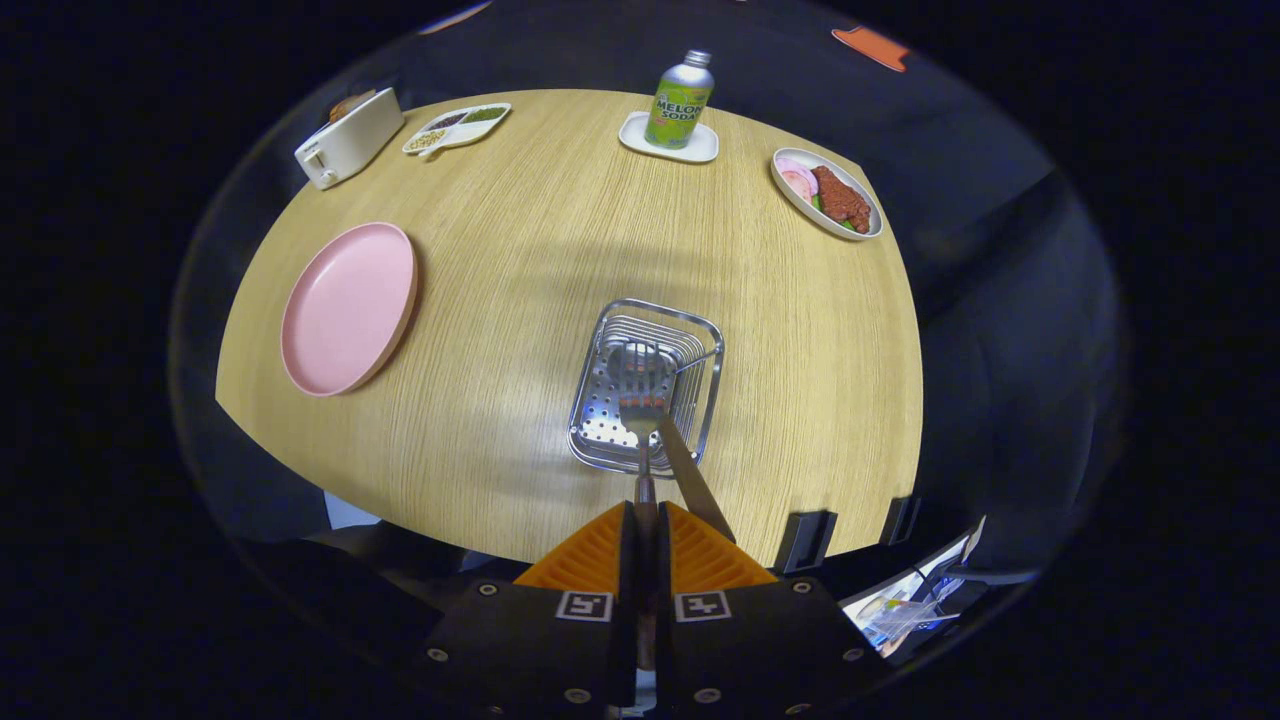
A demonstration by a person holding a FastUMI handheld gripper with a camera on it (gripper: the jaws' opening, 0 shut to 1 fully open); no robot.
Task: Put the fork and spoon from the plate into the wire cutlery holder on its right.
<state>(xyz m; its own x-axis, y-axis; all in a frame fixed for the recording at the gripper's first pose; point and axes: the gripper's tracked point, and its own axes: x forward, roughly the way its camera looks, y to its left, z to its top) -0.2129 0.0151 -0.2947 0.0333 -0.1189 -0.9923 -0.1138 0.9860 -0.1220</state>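
Your gripper [645, 520] has its ribbed fingers closed on the thin metal handle of the fork [643, 400], whose tines hang over the wire cutlery holder [600, 435] just ahead of the fingertips. A spoon [690, 480] already leans inside, handle slanting back toward your right finger. That holder is a square steel basket with a perforated base. Off to your left lies the round pink plate [347, 307], bare, with open woodgrain table [500, 400] between them.
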